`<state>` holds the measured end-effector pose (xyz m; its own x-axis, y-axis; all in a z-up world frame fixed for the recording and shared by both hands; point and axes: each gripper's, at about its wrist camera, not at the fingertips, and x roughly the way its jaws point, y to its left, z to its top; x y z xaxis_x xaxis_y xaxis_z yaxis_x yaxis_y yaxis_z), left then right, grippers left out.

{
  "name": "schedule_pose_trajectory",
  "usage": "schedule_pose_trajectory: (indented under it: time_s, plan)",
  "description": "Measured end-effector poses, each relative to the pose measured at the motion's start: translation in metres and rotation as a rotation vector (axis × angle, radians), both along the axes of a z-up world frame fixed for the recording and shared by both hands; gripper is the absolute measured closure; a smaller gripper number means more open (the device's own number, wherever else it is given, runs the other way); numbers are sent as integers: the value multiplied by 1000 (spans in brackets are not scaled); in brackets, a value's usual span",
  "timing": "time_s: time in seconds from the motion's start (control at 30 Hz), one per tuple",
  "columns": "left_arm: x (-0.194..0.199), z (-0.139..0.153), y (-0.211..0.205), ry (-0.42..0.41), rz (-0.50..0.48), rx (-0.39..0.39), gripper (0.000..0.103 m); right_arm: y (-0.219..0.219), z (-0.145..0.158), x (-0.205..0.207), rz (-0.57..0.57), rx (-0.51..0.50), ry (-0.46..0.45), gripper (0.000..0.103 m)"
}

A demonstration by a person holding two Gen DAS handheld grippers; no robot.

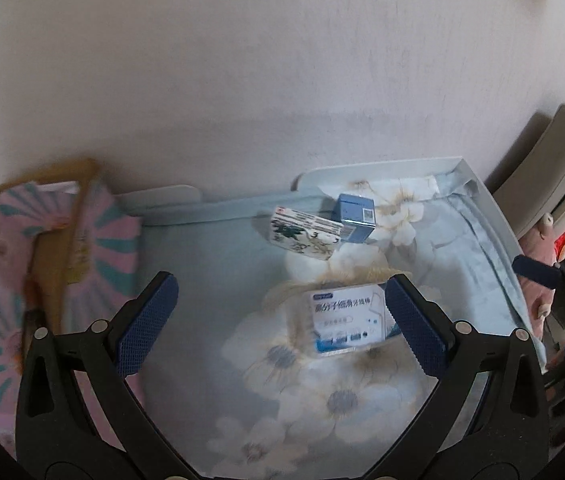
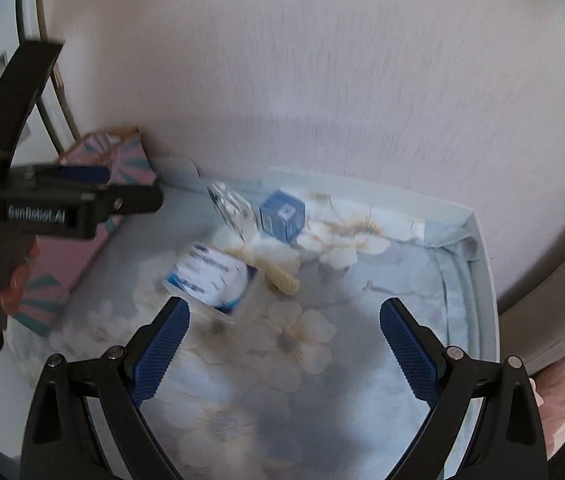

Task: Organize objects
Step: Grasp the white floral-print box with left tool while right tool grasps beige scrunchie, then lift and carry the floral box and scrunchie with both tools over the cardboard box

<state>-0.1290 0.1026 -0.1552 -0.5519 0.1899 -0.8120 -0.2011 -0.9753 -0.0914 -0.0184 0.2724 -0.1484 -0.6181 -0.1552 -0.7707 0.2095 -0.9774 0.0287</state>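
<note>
- Two tools, both spread wide and holding nothing: my left tool (image 1: pixel 282 316) and my right tool (image 2: pixel 284 338).
- I see the floss box (image 1: pixel 345 322) lying on the floral bed sheet (image 1: pixel 210 280), just beside my left tool's right finger.
- Farther back, a white box (image 1: pixel 304 236) leans on a blue box (image 1: pixel 356 218).
- A pink box (image 1: pixel 110 240) sits at the left.
</note>
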Motion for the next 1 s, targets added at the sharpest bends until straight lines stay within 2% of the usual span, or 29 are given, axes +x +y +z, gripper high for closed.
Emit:
schedule_pose_trajectory:
  time_s: [0.13, 0.3, 0.53, 0.6, 0.73, 0.87, 1.0]
  plan:
    - [-17, -27, 14, -11, -13, -7, 0, 4, -21, -15, 14, 24, -8, 8]
    - [-40, -53, 26, -25, -28, -18, 4, 9, -48, -40, 40, 49, -27, 25]
    - [-61, -70, 29, -26, -28, -17, 12, 4, -67, -59, 109, 59, -31, 36]
    - [-66, -73, 28, -32, -29, -11, 19, 2, -69, -63, 130, 60, -29, 42]
    - [-71, -78, 27, -38, -43, 1, 27, -1, -69, -68, 169, 53, -14, 49]
    - [-74, -79, 29, -41, -65, 16, 40, -3, -69, -71, 214, 35, -13, 65]
    - [-75, -79, 31, -32, -78, 5, 42, -4, -68, -70, 243, 26, -14, 79]
